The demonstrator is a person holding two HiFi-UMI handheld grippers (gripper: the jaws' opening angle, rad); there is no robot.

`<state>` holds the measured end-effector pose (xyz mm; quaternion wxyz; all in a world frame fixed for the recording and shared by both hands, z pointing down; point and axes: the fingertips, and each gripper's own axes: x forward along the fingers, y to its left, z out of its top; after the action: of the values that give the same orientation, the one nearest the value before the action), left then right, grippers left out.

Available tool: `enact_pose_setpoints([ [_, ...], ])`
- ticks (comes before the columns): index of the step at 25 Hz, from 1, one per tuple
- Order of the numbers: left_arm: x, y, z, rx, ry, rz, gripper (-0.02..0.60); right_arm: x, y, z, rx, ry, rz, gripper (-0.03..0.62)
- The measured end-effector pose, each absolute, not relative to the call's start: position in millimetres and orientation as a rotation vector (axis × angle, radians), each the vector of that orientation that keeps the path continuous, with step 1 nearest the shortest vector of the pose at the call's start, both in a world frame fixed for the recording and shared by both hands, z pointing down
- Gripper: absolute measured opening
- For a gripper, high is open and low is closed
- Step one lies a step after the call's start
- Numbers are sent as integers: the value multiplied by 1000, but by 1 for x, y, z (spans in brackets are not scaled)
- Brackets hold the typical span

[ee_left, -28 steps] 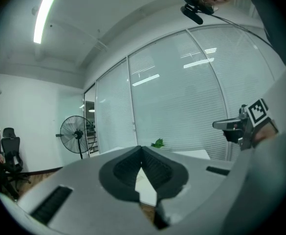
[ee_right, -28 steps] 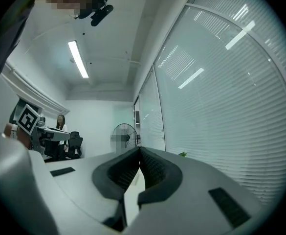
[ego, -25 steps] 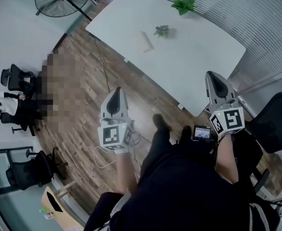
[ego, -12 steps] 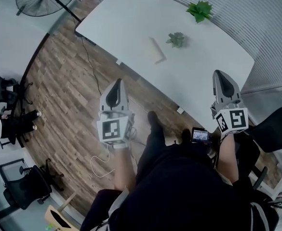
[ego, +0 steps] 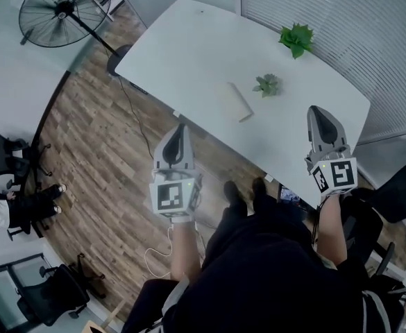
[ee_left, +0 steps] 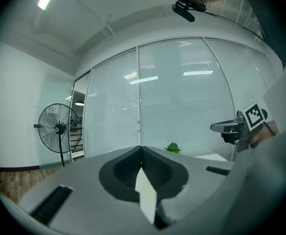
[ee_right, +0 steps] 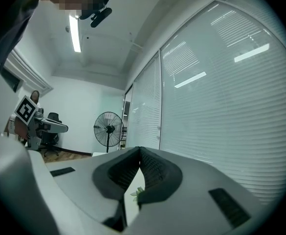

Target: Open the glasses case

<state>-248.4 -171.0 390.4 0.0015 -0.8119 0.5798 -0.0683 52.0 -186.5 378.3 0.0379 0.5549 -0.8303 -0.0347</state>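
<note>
In the head view a pale beige glasses case (ego: 239, 102) lies closed on the white table (ego: 189, 47), near its front edge. My left gripper (ego: 180, 127) is held over the wooden floor just short of the table edge, left of and nearer than the case, with its jaws together. My right gripper (ego: 318, 110) hangs over the table's right end, to the right of the case, also shut. Neither touches the case. The left gripper view shows its jaws (ee_left: 141, 148) meeting at the tips with nothing held. In the right gripper view the jaws (ee_right: 140, 149) are likewise closed and empty.
Two small green plants (ego: 297, 39) (ego: 266, 84) stand on the table beyond the case. A floor fan (ego: 57, 9) stands at the far left, with a cable (ego: 137, 109) running across the floor. Office chairs (ego: 5, 155) and a seated person (ego: 8, 210) are at the left. Window blinds (ego: 355, 26) line the right.
Both grippers have moved forward toward the table, still shut. The case and plants now sit closer in the view. The left gripper has come up to the table's front edge.
</note>
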Motion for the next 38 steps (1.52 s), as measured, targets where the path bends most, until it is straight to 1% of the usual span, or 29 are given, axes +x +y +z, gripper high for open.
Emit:
enact_pose_setpoints([
  [6, -236, -185, 375, -2503, 1852, -183, 1, 52, -222, 393, 1672, -2621, -68, 15],
  [11, -237, -189, 361, -2483, 1832, -217, 1, 30, -236, 400, 1615, -2657, -46, 15],
  [19, -246, -183, 388, -2514, 1873, -279, 1, -10, -240, 455, 1477, -2696, 21, 18],
  [20, -250, -182, 390, -2513, 1882, -282, 0, -15, -239, 461, 1461, -2707, 38, 55],
  [21, -255, -180, 391, -2511, 1896, -285, 1, -20, -239, 468, 1444, -2714, 53, 155],
  [22, -259, -178, 393, -2507, 1913, -287, 1, -24, -239, 475, 1429, -2713, 62, 169],
  [28, -278, -176, 393, -2479, 1964, -293, 1, -35, -251, 502, 1398, -2673, 75, 166],
  [30, -281, -176, 394, -2477, 1967, -303, 1, -45, -255, 518, 1321, -2610, -8, 166],
  [35, -288, -167, 402, -2477, 1989, -364, 1, -92, -257, 596, 843, -2270, -503, 166],
  [38, -294, -163, 402, -2455, 2017, -373, 1, -114, -252, 641, 595, -2137, -667, 166],
])
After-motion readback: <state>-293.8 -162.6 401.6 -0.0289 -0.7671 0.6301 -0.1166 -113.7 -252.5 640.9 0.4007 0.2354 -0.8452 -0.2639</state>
